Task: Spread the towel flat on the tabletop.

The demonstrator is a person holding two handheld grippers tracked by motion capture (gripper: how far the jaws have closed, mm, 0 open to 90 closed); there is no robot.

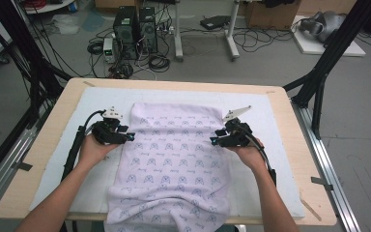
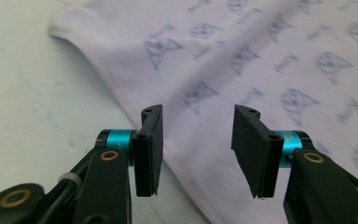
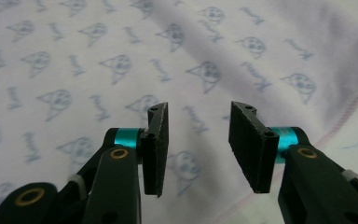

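Both forearms reach in from the near edge, angled slightly outward, each hand wrapped around a gripper's body with the jaws turned inward toward one another. The left gripper (image 1: 131, 137) stands with its two black pads apart, nothing pinched between them. The right gripper (image 1: 213, 140) is the same: pads parted, the gap bare, fingers (image 3: 158, 144) roughly parallel and pointing forward.

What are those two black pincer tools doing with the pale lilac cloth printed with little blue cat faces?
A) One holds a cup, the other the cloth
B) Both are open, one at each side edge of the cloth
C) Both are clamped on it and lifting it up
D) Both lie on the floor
B: the left gripper and right gripper each sit with jaws apart and nothing pinched, at opposite side edges of the pale lilac cat-print cloth, which lies flat on the table.
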